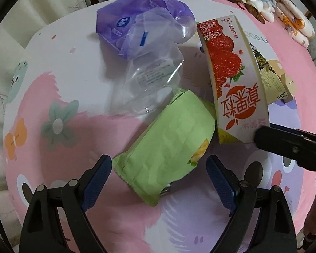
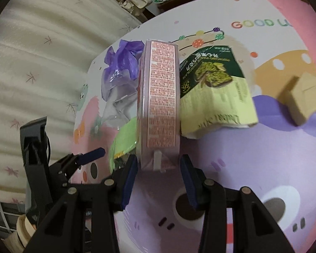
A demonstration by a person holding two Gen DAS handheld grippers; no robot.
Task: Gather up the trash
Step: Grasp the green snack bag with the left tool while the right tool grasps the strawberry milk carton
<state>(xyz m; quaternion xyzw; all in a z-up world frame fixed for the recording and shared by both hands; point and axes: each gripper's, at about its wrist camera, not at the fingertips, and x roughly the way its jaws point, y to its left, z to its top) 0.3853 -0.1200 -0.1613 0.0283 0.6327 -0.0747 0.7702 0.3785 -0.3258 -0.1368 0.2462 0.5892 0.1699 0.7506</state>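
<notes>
Trash lies on a cartoon-print bedspread point(image 1: 59, 84). A green snack bag point(image 1: 168, 147) lies between the fingers of my left gripper point(image 1: 159, 181), which is open and points steeply down, its pads clear of the bag. A strawberry milk carton point(image 1: 236, 73) lies on its side beside the bag. Its near end point(image 2: 158, 160) sits between the pads of my right gripper point(image 2: 160, 168), which is open with narrow gaps on either side. A black finger point(image 1: 284, 145) of the right gripper reaches in at the carton's corner.
A clear plastic wrapper point(image 1: 149, 78) and a purple wrapper point(image 1: 137, 19) lie beyond the bag. A green chocolate box point(image 2: 217, 92) rests right of the carton, a small brown box point(image 2: 305, 101) farther right. Stuffed toys point(image 1: 259, 2) sit at the back, cream bedding point(image 2: 42, 63) at the left.
</notes>
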